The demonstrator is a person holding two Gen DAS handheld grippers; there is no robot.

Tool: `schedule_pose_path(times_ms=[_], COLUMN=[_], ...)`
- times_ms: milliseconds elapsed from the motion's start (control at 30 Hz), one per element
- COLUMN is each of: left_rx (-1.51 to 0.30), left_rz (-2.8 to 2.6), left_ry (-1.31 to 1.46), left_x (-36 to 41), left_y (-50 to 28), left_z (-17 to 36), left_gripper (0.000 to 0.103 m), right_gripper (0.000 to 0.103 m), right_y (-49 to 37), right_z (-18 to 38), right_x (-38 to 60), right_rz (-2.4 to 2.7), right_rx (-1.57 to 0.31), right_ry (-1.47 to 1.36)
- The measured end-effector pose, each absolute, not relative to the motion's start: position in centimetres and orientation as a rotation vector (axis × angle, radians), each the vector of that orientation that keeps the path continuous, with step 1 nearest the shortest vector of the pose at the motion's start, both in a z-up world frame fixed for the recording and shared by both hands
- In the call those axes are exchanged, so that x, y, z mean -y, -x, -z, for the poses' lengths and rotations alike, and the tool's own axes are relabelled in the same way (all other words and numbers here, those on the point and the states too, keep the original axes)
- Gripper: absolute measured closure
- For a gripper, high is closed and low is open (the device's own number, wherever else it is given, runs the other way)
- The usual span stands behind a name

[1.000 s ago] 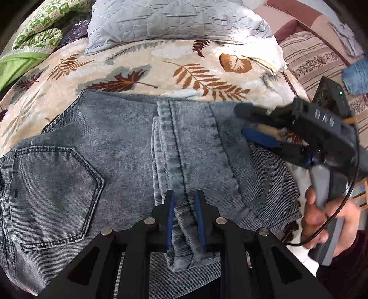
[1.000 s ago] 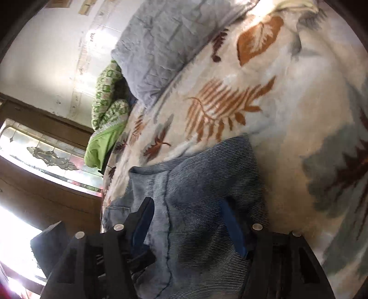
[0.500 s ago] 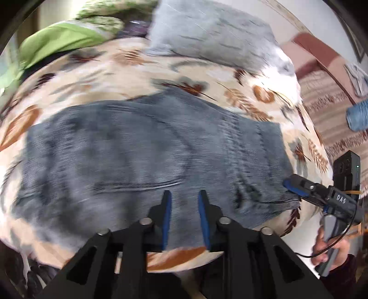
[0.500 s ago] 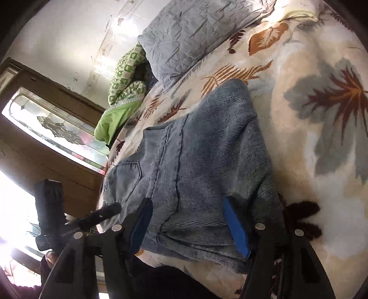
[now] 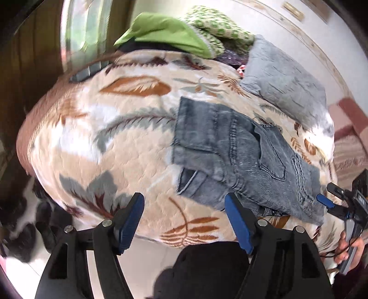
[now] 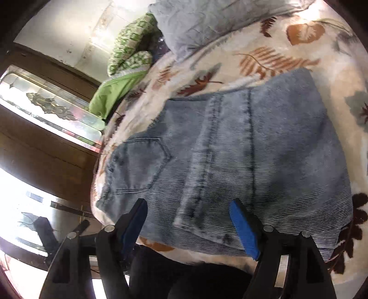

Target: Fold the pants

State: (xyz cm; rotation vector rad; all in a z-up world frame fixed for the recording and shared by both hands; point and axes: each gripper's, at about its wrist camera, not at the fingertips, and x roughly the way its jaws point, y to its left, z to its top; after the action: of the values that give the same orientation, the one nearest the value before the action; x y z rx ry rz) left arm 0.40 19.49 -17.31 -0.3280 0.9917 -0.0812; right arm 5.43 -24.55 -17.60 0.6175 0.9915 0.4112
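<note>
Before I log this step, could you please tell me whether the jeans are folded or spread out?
Folded: the jeans lie as a compact stacked bundle on the leaf-print blanket, layered edges showing, no legs extended.

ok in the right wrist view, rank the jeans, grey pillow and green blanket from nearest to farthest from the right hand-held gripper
1. Jeans: folded on the bed right ahead of the open right hand-held gripper.
2. Green blanket: further back, on the left side.
3. Grey pillow: at the top, on the far part of the bed; close to the blanket's range, so that order is loose.
</note>
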Motion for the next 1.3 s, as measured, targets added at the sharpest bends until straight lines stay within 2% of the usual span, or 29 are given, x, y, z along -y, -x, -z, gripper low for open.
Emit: schedule_pose_path(times_ms=[133, 333, 400, 467, 567, 667, 767, 867, 967, 1000, 1033, 1067, 1200, 1300], left_rx=[-1.01, -1.019, -1.018, -1.025, -1.036, -1.039, -1.047, -1.084, -1.101, -1.098, -1.09, -1.093, -1.104, -1.106], left_rz=[0.11, 0.168, 0.174, 0.184, 0.186, 0.158, 0.132, 0.183, 0.192, 0.197, 0.208, 0.22, 0.205, 0.195], left_ry=[0.516, 0.669, 0.675, 0.68, 0.72, 0.762, 0.8, 0.853, 0.789, 0.765, 0.747, 0.735, 0.714, 0.714], left_x=[-21.6, -22.3, -22.0, -21.4, -20.8, -21.0, -21.5, -21.1, -20.0, -19.7, -19.4, -19.1, -18.9, -18.7], left_y=[0.0, -0.3, -0.8, -1.4, -2.4, -3.8, -5.1, -6.7, -7.8, -7.9, -8.0, -8.2, -8.4, -8.8], left_z=[18.9, 20.0, 20.1, 20.4, 21.0, 21.7, 22.3, 23.1, 22.9, 22.6, 22.4, 22.2, 21.9, 21.8], left_gripper=[0.03, 0.03, 0.034, 0.036, 0.036, 0.034, 0.024, 0.023, 0.023, 0.026, 0.035, 0.063, 0.069, 0.067], right_gripper=[0.024, 0.024, 0.025, 0.036, 0.041, 0.041, 0.041, 0.04, 0.039, 0.039, 0.039, 0.039, 0.039, 0.039], right_y=[-4.8, -6.6, -7.4, -7.8, -8.2, -8.4, -8.4, -8.6, -8.5, -8.4, -8.3, -8.3, -8.3, -8.3], right_z=[15.9, 18.4, 19.3, 20.3, 21.9, 22.0, 22.1, 22.6, 22.6, 22.5, 22.5, 22.6, 22.7, 22.8], right_x=[20.3, 15.9, 14.9, 14.0, 13.2, 12.6, 12.5, 12.8, 13.0, 13.1, 13.2, 13.2, 13.6, 13.8], right_rz=[-0.497, -0.52, -0.485, -0.457, -0.434, -0.435, -0.443, -0.457, -0.467, -0.47, -0.473, -0.476, -0.489, -0.496], right_rx=[-0.925, -0.981, -0.996, -1.035, -1.091, -1.097, -1.088, -1.083, -1.076, -1.074, -1.073, -1.071, -1.067, -1.064], right_ry=[-0.56, -0.616, -0.577, -0.51, -0.463, -0.425, -0.426, -0.446, -0.452, -0.455, -0.458, -0.46, -0.485, -0.499])
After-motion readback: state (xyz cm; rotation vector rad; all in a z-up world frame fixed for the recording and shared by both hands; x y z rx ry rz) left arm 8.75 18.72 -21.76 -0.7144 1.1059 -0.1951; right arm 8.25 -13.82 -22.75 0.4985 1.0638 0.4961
